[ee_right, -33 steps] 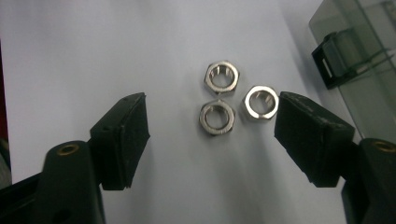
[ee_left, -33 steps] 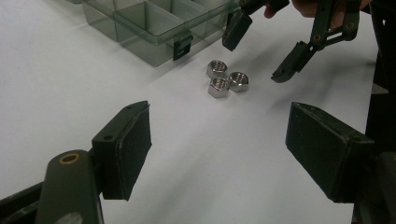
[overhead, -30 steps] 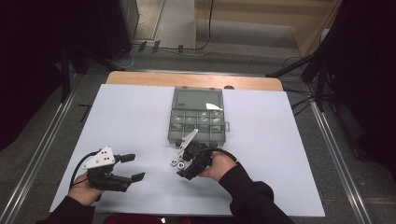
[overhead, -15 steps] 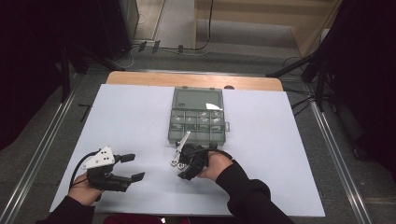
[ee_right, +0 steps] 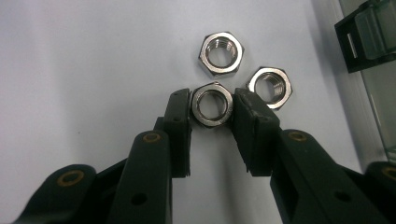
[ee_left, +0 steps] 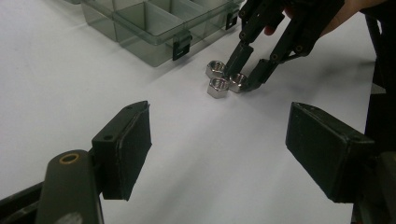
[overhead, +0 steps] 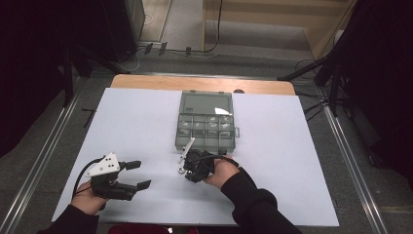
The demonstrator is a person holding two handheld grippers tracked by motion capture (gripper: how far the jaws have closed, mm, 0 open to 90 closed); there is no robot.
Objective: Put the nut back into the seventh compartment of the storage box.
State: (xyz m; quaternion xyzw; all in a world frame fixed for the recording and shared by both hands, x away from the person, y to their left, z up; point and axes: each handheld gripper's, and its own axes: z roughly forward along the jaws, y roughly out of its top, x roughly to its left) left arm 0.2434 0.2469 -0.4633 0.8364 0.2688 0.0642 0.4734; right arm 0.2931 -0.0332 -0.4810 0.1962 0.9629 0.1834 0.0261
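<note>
On the smooth white table just before the translucent grey compartment box, the right gripper pinches one shiny threaded steel hex nut beside two others, while the left gripper gapes wide and empty.

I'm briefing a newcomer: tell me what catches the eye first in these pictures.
Three shiny steel hex nuts cluster on the white table, just in front of the clear compartment box. The right gripper has its jaws closed against the nearest nut. The left gripper sits apart at the table's near left, jaws wide open.
</note>
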